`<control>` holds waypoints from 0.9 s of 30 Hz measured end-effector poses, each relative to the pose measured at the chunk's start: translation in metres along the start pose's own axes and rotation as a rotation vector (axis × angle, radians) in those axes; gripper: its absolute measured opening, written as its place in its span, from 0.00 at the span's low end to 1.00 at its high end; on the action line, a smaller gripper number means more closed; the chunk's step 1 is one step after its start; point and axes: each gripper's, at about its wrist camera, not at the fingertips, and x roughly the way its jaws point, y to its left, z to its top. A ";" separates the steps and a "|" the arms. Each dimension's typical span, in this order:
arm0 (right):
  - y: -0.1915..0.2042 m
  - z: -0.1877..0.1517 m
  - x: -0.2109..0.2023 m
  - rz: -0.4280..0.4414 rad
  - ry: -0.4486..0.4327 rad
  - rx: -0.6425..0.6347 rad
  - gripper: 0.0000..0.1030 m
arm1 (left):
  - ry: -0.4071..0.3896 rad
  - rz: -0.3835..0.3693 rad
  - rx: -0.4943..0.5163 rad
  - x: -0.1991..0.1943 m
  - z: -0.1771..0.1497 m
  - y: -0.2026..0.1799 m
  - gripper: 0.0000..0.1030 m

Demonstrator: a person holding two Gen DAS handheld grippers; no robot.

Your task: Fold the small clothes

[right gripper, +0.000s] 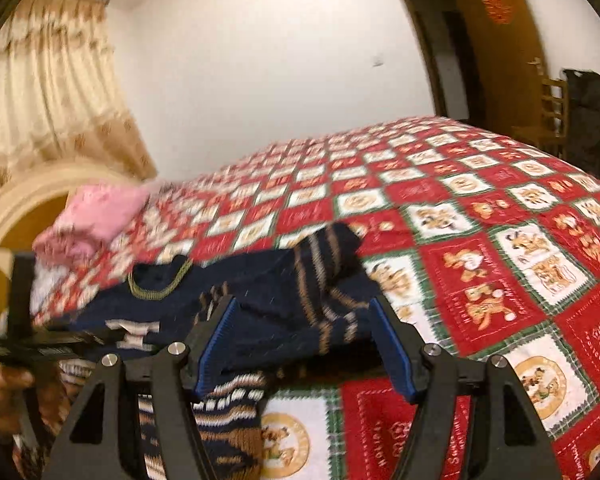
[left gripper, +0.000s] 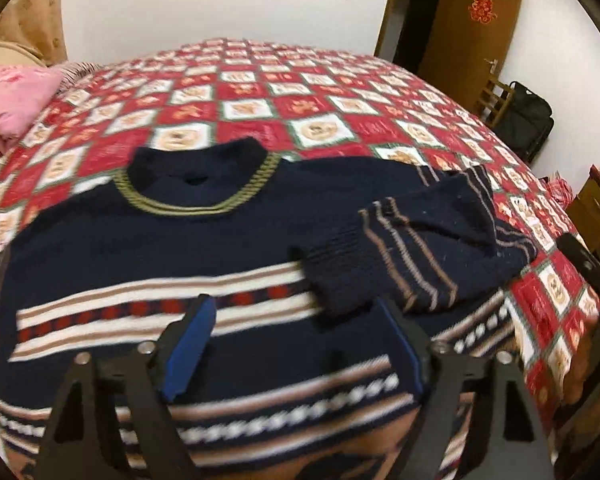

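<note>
One sweater [left gripper: 180, 240] on one bedspread [left gripper: 300, 92]; both grippers [left gripper: 296, 344] [right gripper: 304, 344] gape, holding nothing.

Open bedspread [left gripper: 260, 92] beyond the sweater [left gripper: 148, 240]; pink bedding [left gripper: 12, 104] far left.

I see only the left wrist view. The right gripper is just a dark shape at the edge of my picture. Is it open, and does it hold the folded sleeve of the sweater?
Observer: The right gripper is open and holds nothing. The folded striped sleeve of the dark blue knitted sweater lies just past its fingers.
Operator: What is below that gripper?
Observer: The sweater's brown and white patterned hem corner, and beside it the red and white checked bedspread.
Operator: Can you see what carries my gripper?
Observer: Yes, a hand at the lower left of the right wrist view holds the black body of the left gripper.
</note>
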 end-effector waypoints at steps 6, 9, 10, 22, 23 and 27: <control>-0.004 -0.004 -0.003 0.001 0.001 -0.007 0.67 | 0.076 -0.036 -0.080 0.034 0.008 -0.014 0.69; -0.005 -0.003 -0.006 0.017 -0.010 0.000 0.67 | 0.106 -0.055 -0.111 0.049 0.006 -0.019 0.58; -0.006 -0.003 -0.007 0.013 -0.016 0.003 0.67 | 0.092 -0.044 -0.101 0.049 0.005 -0.023 0.58; -0.022 -0.004 -0.002 -0.020 -0.012 0.078 0.67 | 0.008 -0.117 -0.092 0.023 0.026 -0.017 0.10; -0.021 -0.005 -0.002 -0.018 -0.011 0.073 0.67 | -0.006 -0.112 -0.091 0.015 0.028 -0.013 0.10; -0.015 -0.008 0.002 -0.015 0.008 0.050 0.67 | -0.049 -0.095 -0.110 -0.007 0.037 0.009 0.10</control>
